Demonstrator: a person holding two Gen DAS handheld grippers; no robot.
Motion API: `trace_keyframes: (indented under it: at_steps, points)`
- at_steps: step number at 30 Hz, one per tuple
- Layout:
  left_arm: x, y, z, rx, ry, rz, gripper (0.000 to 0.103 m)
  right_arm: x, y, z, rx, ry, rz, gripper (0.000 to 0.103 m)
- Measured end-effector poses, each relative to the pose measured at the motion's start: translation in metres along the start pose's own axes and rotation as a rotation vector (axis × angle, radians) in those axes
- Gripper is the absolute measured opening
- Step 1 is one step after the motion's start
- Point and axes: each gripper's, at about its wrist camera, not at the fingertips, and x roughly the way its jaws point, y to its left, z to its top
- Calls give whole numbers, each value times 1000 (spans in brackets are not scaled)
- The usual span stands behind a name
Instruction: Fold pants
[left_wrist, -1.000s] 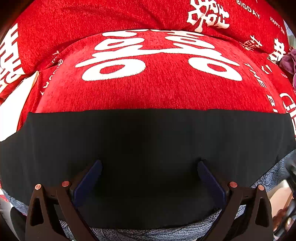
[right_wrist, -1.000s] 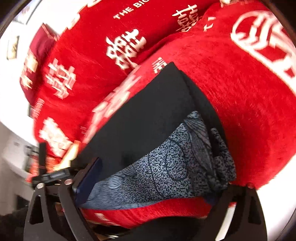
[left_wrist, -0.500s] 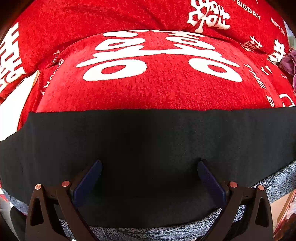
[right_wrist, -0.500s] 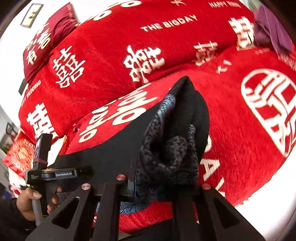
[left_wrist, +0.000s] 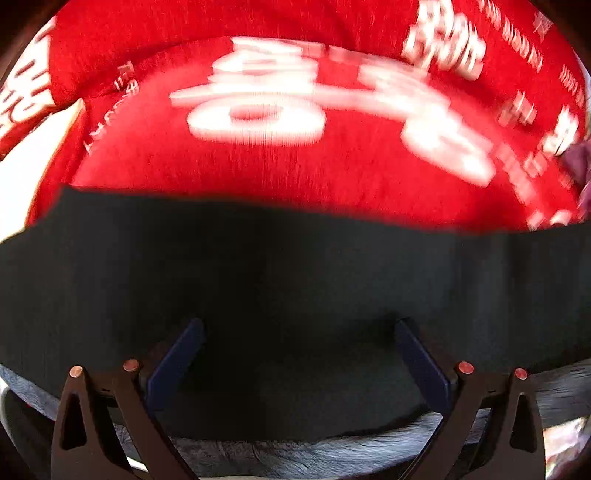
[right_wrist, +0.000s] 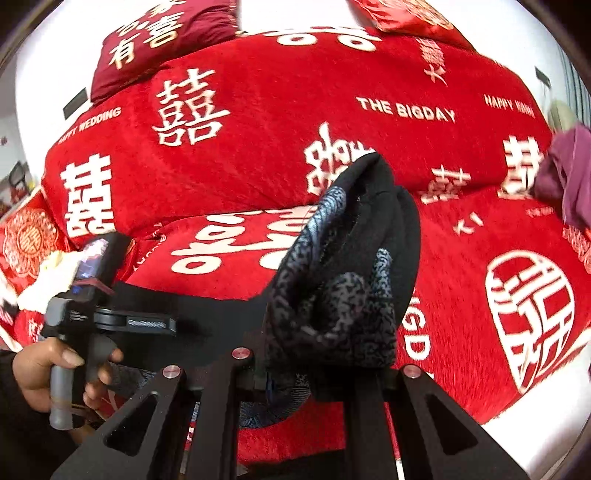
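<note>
The black pants (left_wrist: 295, 280) lie as a wide dark band across the near part of the bed, on the red blanket (left_wrist: 280, 162) with large white characters; the grey patterned lining shows along the pants' near edge in the left wrist view. That view is motion-blurred — blanket lettering smeared. Left gripper (left_wrist: 299, 332): jaws spread wide, blue pads on either side of a bare stretch of black fabric, nothing pinched between them; the fingers sit low over the pants, but I cannot tell whether they touch the cloth. Right gripper (right_wrist: 306, 369): jaws drawn narrow and clamped on one bunched end of the pants (right_wrist: 347, 266), which stands up above the fingers as a crumpled wad — black outer cloth folded round the grey speckled lining. From that wad the black fabric runs left of the right gripper, low over the blanket, toward the person's left hand (right_wrist: 55, 369), which grips the grey handle of the other device. A dark red pillow (right_wrist: 162, 40) with pale characters rests at the far left of the blanket (right_wrist: 369, 92), and a purple garment (right_wrist: 565, 173) lies at its right edge, well apart from the pants.
</note>
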Motion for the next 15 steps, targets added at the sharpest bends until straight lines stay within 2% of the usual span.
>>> trace_keyframes:
  at_steps: [2,4,7,11,15]
  points:
    - [-3,-10,-2,52,-38,45,103,0,11,4,-26,-4,-5,14]
    - [-6,1,3,-8,4,-24,103,0,24,7,-63,-4,-20,14]
    - [-22,37,5,-117,-4,-152,103,-8,47,10,-138,-21,-33,14]
    - [-31,98,1,-178,-4,-240,103,-23,117,11,-377,-79,-20,14]
    - [-38,181,-12,-251,-34,-227,103,-13,201,-6,-673,-110,11,14]
